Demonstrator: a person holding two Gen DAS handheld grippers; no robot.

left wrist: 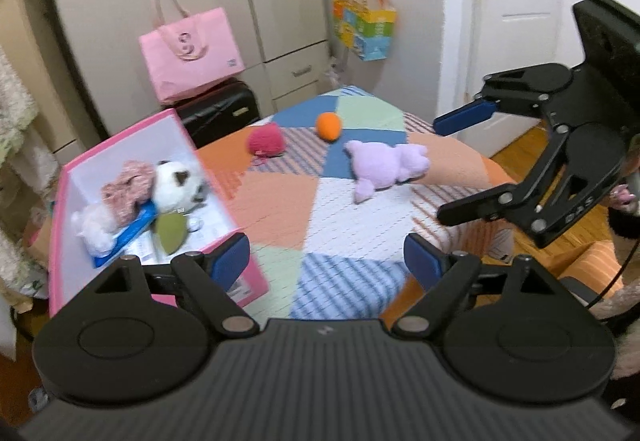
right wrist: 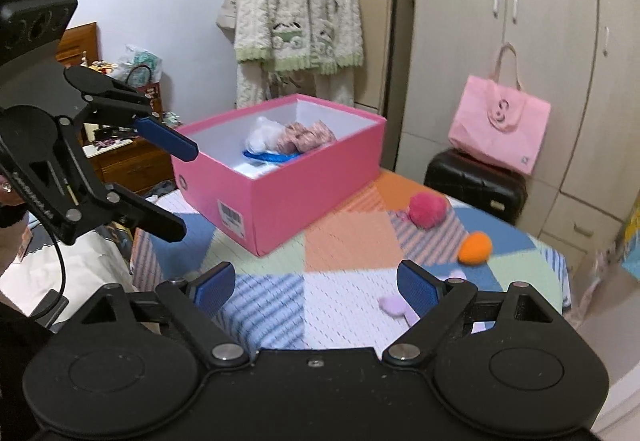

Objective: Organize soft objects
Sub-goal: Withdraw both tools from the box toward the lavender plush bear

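Left wrist view: left gripper (left wrist: pixel 326 261), jaws spread wide, nothing between them, held above the near part of a patchwork-covered table (left wrist: pixel 280 209). Ahead and slightly right of it, lilac plush toy (left wrist: pixel 384 167), lying flat on the cloth; judged light, limp and compressible, best pinched across the thick middle of the body, since ears or limbs would likely let it dangle and swing. Further ahead, orange plush ball (left wrist: pixel 329 126) and magenta yarn ball (left wrist: pixel 265 139), well apart from each other; both judged light and springy, liable to roll, so a squeeze across the widest part seems soundest; the yarn ball trails a loose strand that may snag. To the left of this gripper, pink cardboard box (left wrist: pixel 240 277), open-topped, already holding a white plush animal (left wrist: pixel 176 181), a pink knitted item (left wrist: pixel 128 189), an olive-green piece and other soft things not identifiable. Right gripper (left wrist: pixel 456 165), at the right of this view, jaws likewise parted and empty, pointing toward the lilac toy but not touching it. Right wrist view: lilac toy partly hidden behind the right-hand finger. Judgement: three items on the cloth remain to be boxed.
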